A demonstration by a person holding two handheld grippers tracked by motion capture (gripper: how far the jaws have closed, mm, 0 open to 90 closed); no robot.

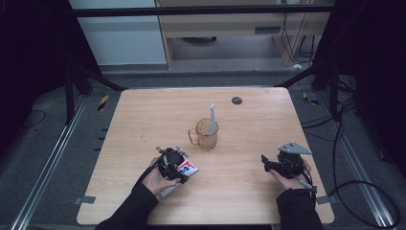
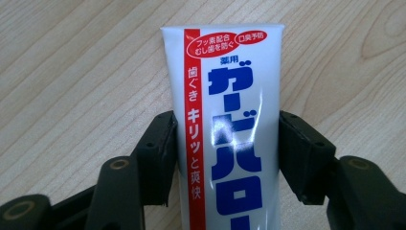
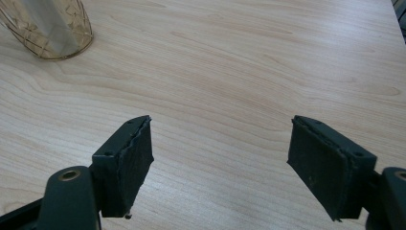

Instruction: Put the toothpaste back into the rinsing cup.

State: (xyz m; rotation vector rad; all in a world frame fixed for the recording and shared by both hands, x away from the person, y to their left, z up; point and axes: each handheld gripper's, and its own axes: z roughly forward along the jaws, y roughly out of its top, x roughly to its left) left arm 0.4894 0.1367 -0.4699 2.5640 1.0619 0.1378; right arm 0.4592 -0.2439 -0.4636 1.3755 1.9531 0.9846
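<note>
**Near the table's front edge, a toothpaste tube sits in a light pinch**

Nearest the person and in front-left of the amber glass mug, the left tool has its jaws closed against both sides of a white toothpaste tube, printed with a red stripe and blue lettering. The jaws meet the tube partway along its body, with the flat crimped end pointing away over the wood. The soft tube could well buckle or squirm out sideways if the squeeze tightens or the wrist turns quickly, and it might then drop onto the table. In front-right of the mug, the right tool rests in the person's hand with its jaws spread wide and nothing between them, bare wood showing in the gap. Any lift toward the mug risks a knock, since it already carries an upright white toothbrush that leans above its rim. Beyond the mug, a small dark disc lies near the far edge.
</note>
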